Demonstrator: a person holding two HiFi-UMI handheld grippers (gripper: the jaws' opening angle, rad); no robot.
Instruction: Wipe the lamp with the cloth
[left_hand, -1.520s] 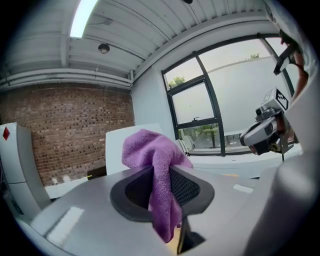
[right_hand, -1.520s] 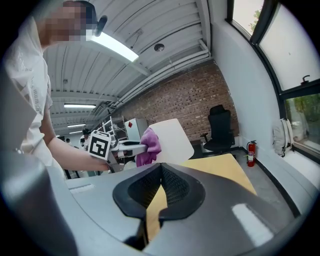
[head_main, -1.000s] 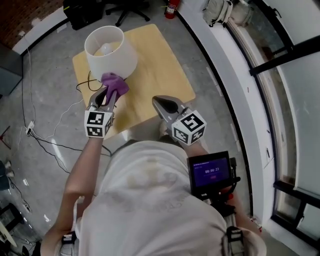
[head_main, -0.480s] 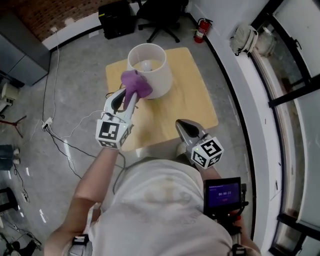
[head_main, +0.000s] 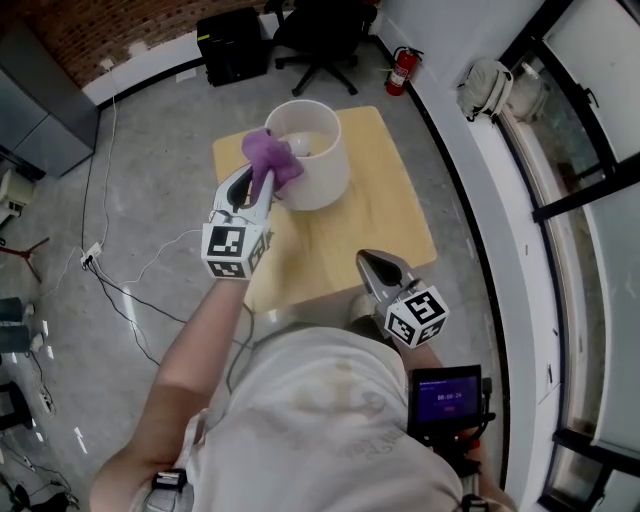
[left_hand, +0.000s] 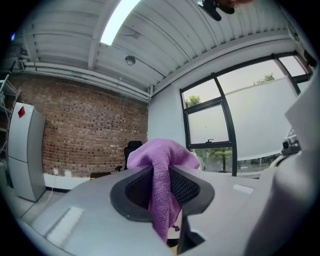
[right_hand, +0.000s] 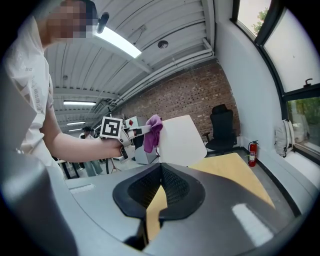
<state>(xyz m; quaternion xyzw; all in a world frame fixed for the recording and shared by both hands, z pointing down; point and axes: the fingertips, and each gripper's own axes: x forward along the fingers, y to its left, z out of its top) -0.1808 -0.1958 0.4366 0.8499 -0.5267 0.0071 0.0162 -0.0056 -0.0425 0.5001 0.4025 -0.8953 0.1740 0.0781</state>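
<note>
At upper left of centre in the head view, the left tongs (head_main: 262, 185) are pinching the purple cloth (head_main: 270, 160). The left gripper view shows the fabric clamped between the two pads, with a bunched wad above them and a tail hanging below. The wad sits at the left side of the lamp (head_main: 318, 172), right at the top rim of its white shade. It seems to rest against the rim, though I cannot tell touching from just beside. The right gripper view also places it at the shade's upper left edge. So the lamp lies ahead and to the right of these tongs. Its long axis is upright and the shade wall drops away below the cloth, so I judge the coming wipe must run down or around that wall. The left hand is much the nearer one. The shade is open at the top and faces the head camera. Inside it is only a pale, rounded shape low down, possibly the bulb, and no cloth lies inside. The lamp stands toward the far left part of the yellow worktop (head_main: 365, 215), whose right half is bare wood. At lower right of centre, the right tongs (head_main: 372, 264) hang over the near edge, well apart from the lamp, with tips pressed together on nothing.
</note>
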